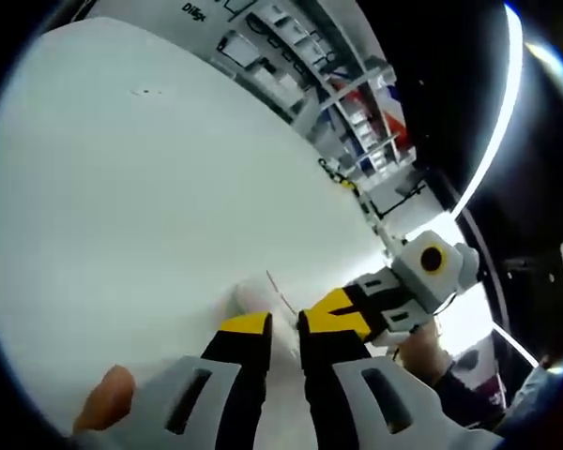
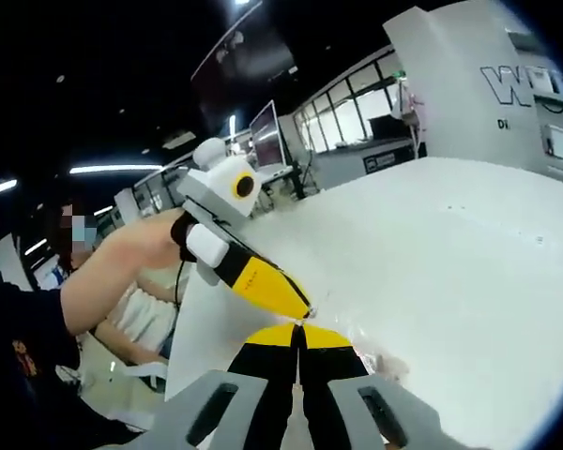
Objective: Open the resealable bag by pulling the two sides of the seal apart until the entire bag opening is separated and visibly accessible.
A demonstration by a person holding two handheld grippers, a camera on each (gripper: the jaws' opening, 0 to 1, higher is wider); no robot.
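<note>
The resealable bag [image 1: 263,298] is hard for me to make out: it is clear film lying against the white tabletop [image 1: 141,206], and I read it mostly as a faint edge and a pale crease just ahead of my left claw [image 1: 283,326]. In the right gripper view it shows as a glint of transparent plastic [image 2: 361,349] right at the tips of my right claw [image 2: 300,330], near the tabletop's edge closest to me. My right claw looks pressed narrow, jaws almost touching, apparently pinching a lip of the bag, and the left claw meets it tip to tip there. In the left gripper view my left claw stands with a slim gap between its jaws, and I cannot tell for sure whether film sits in that gap. Judging by this, both claws are gathered at the seal and close together, so I take it the pulling apart is barely begun or not begun; I see no gaping mouth, and the whole opening seems to be left to separate. The tabletop itself is plain white and bare around the bag, apart from a few tiny specks farther out. Beyond its far edge stand shelving racks [image 1: 357,103] with boxes, white panels with lettering [image 2: 507,75], glass partitions, and long ceiling strip lights [image 1: 502,112] in a dim room.
</note>
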